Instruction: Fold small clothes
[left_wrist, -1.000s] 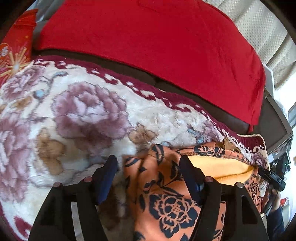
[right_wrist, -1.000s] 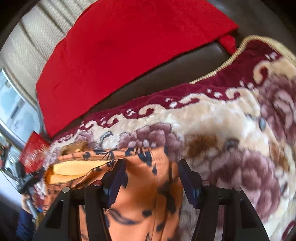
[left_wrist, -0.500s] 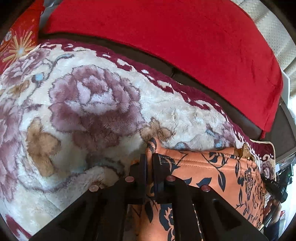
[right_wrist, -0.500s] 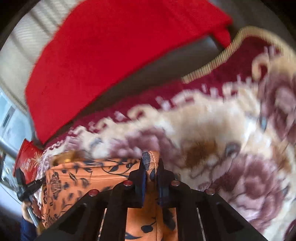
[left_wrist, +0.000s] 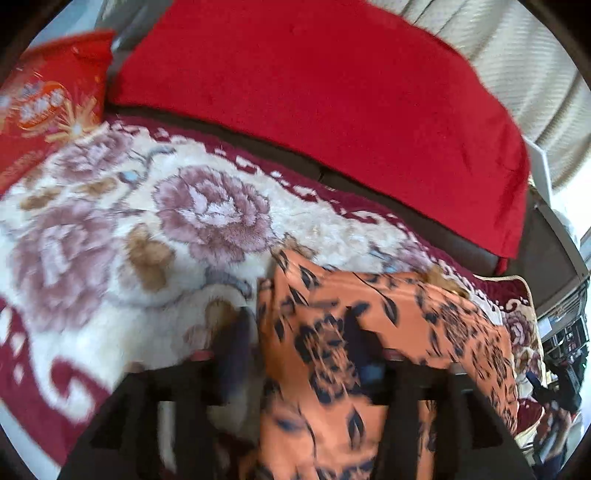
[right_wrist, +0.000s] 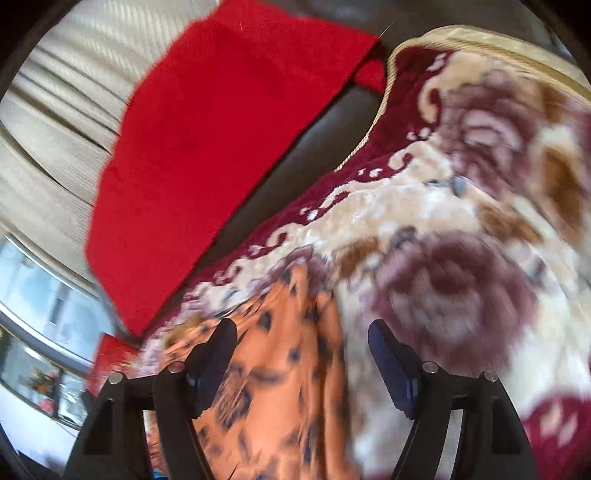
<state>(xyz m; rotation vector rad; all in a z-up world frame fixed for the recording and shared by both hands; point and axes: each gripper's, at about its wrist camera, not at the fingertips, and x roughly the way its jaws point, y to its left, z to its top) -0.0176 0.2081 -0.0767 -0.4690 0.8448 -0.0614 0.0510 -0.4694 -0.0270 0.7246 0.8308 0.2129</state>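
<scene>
Both grippers (left_wrist: 301, 343) (right_wrist: 301, 354) agape over garment (left_wrist: 369, 332)

Both wrist cameras looked low and close across the floral blanket (left_wrist: 110, 229) toward the red cushion (right_wrist: 207, 147), sharing the orange garment (left_wrist: 369, 332).

Loads of bare floral blanket (left_wrist: 155, 229) left of the orange garment (left_wrist: 388, 332). The red-draped sofa back (left_wrist: 332, 96) walls off the far side, red cushion (left_wrist: 48, 99) blocks the far-left corner.

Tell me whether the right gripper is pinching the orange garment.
Apart. The right wrist view shows the right gripper with its jaws spread wide, the orange garment lying loose between them, unclamped.
</scene>
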